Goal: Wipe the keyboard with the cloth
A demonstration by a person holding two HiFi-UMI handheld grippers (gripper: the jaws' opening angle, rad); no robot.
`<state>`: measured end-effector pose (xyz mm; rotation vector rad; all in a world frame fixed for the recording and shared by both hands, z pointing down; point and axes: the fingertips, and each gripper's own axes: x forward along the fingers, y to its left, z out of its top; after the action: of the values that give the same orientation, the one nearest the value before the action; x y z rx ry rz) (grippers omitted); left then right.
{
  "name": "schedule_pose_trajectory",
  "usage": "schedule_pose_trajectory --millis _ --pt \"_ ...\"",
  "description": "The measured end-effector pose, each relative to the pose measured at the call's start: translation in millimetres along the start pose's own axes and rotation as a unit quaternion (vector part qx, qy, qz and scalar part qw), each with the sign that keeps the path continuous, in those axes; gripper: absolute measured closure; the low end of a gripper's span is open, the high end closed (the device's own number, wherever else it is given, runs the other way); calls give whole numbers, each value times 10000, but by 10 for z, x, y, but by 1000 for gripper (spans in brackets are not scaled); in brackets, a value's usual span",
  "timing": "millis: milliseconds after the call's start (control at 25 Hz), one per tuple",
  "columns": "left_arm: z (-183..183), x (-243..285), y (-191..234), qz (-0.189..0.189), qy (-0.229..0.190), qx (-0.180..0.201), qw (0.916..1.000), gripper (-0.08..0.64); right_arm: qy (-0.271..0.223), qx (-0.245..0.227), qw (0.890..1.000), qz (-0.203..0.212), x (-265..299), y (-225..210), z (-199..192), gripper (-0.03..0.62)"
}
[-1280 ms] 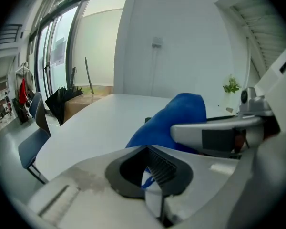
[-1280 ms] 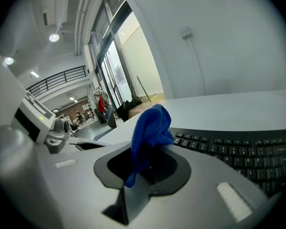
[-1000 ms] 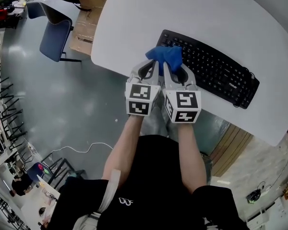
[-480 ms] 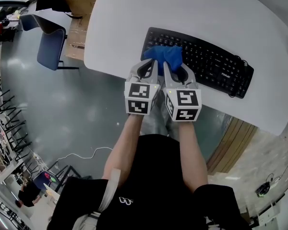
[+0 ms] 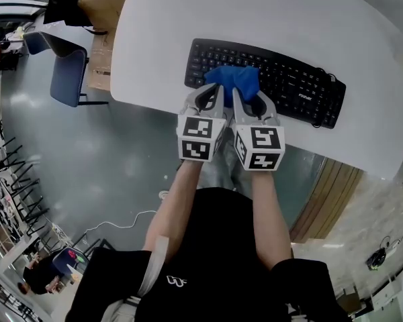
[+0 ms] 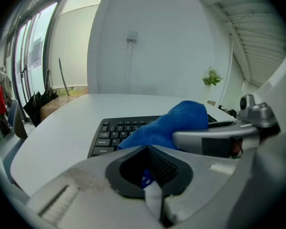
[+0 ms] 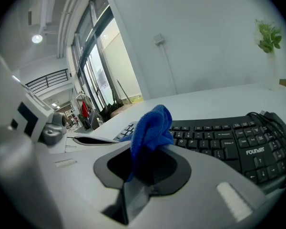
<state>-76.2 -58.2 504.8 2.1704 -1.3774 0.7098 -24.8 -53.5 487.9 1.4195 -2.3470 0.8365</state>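
cloth (image 5: 232, 79) on keyboard (image 5: 297, 91), upper centre of the head view.
left gripper (image 5: 213, 91) and right gripper (image 5: 244, 94), side by side, each clenched on the bunched blue cloth; it rests on the keyboard's left-of-middle keys, on a white tabletop (image 5: 255, 15).

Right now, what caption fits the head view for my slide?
Left tongs and right tongs hold a cloth on the keyboard.
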Motion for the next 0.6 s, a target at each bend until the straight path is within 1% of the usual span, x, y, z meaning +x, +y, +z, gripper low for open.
schedule_pose_trajectory --millis 200,480,600 --pt "38 58 -207 -166 -10 84 9998 563 -55 94 9998 -158 -143 -171 -3 517" --pt "90 164 -566 -447 -7 308 9985 563 -157 257 9986 -437 -359 -467 -27 517" --pt "89 208 -700 -570 51 355 9977 563 -205 323 9977 -561 -454 -582 -34 517"
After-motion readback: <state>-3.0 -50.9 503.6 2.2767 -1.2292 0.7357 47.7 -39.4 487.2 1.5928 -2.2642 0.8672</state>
